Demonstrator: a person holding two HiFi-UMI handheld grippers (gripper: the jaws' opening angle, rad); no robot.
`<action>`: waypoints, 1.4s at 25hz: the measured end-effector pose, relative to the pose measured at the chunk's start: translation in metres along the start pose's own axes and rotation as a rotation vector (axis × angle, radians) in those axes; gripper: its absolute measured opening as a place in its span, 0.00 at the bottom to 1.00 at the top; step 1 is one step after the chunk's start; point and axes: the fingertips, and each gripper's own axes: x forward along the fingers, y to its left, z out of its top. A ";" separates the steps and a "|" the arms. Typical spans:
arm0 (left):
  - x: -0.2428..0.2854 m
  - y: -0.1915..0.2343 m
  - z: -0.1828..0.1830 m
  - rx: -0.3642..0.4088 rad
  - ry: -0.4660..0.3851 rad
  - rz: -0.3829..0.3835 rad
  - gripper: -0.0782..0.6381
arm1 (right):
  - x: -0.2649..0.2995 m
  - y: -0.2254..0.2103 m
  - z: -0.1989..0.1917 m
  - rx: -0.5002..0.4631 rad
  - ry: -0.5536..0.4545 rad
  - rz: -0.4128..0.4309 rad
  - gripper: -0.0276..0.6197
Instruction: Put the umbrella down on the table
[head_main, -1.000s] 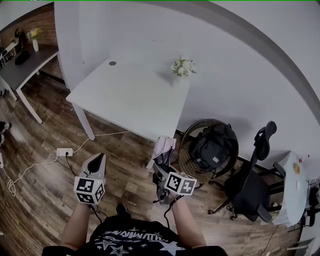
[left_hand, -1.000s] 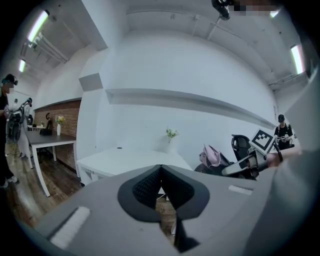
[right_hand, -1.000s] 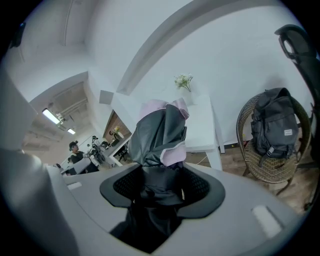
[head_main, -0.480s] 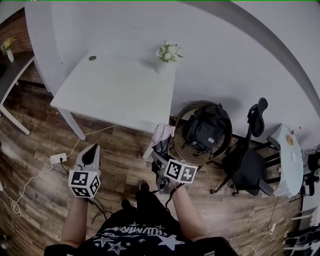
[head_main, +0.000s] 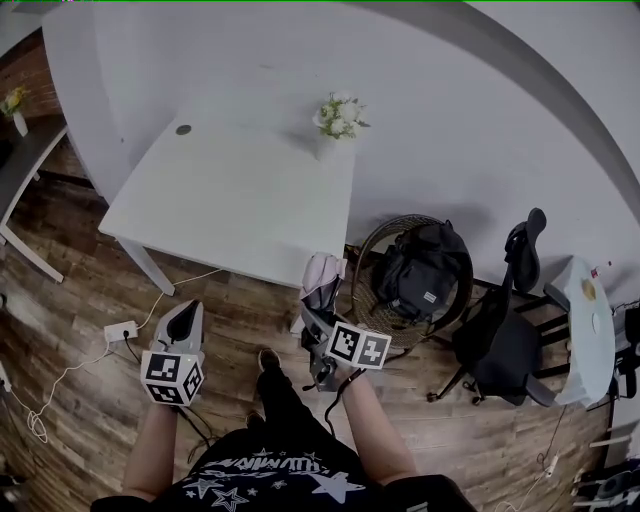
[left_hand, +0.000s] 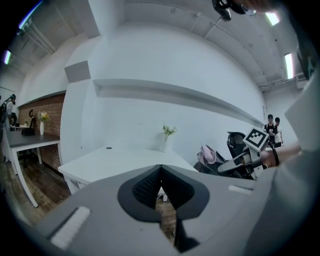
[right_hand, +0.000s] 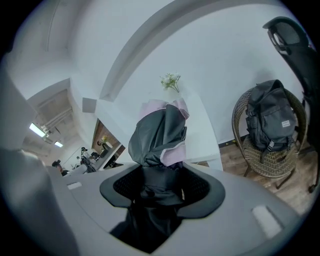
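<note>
A folded umbrella, grey and pale pink, is held in my right gripper, just short of the near right corner of the white table. In the right gripper view the umbrella sticks up from between the jaws, which are shut on its dark lower part. My left gripper hangs over the wooden floor in front of the table, jaws shut with nothing in them. The left gripper view looks at the table and shows the other gripper with the umbrella to the right.
A small vase of white flowers stands at the table's far right edge. Right of the table a wicker chair holds a black backpack; beyond it is a black office chair. A power strip with cables lies on the floor.
The view has shifted slightly, with the table now a little lower in the frame. Both grippers keep their hold and positions in front of the table.
</note>
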 end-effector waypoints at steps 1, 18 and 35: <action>0.008 0.001 0.001 0.000 0.002 -0.001 0.11 | 0.006 -0.002 0.004 0.002 0.003 0.001 0.42; 0.146 0.017 0.021 0.006 0.054 -0.050 0.11 | 0.110 -0.054 0.073 0.080 0.068 -0.116 0.42; 0.197 0.024 0.019 -0.003 0.105 -0.066 0.11 | 0.161 -0.093 0.095 0.091 0.112 -0.259 0.42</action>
